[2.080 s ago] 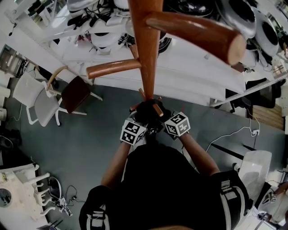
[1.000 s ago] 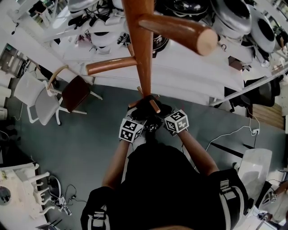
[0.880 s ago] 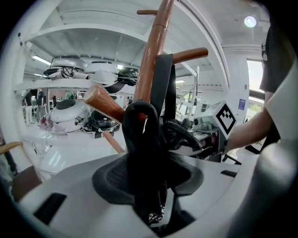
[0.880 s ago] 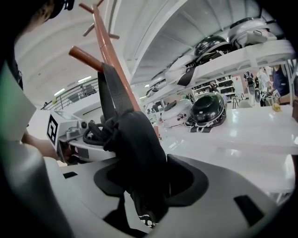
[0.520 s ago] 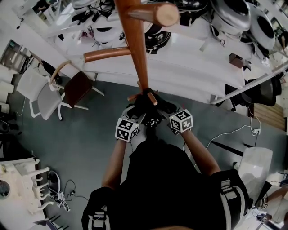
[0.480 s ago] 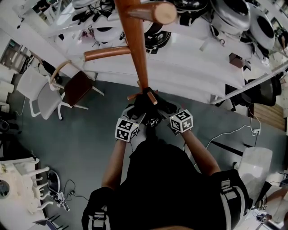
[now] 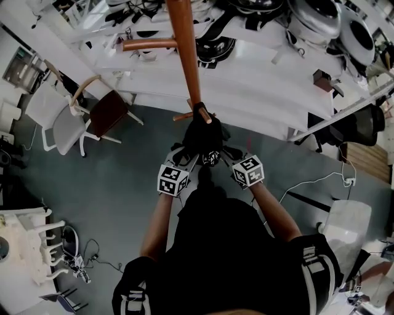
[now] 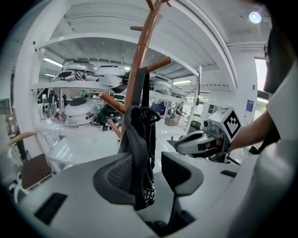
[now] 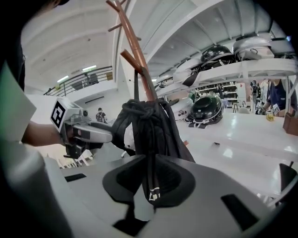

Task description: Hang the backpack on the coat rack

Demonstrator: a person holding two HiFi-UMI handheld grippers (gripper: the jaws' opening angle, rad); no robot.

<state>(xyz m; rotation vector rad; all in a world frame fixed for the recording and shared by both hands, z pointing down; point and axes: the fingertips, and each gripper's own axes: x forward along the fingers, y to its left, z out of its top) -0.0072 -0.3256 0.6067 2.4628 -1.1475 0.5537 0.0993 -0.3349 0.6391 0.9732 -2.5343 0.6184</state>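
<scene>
On the far left I see a brown-seated chair (image 7: 108,117) just beside a white chair (image 7: 58,129) on the grey floor (image 7: 111,184). Helmets (image 7: 317,18) sit on far white shelving (image 7: 258,86).

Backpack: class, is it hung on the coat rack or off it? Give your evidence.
Hung, apparently: the backpack dangles beside the coat rack, its strap running up taut to a peg.

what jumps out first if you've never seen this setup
The tall wooden coat rack runs down the top centre of the head view, and a black backpack hangs on it just above the person's hands. The left tool stands open with part of the pack between its jaws. The right tool has just been closing, and its jaws now pinch a dangling strap.
</scene>
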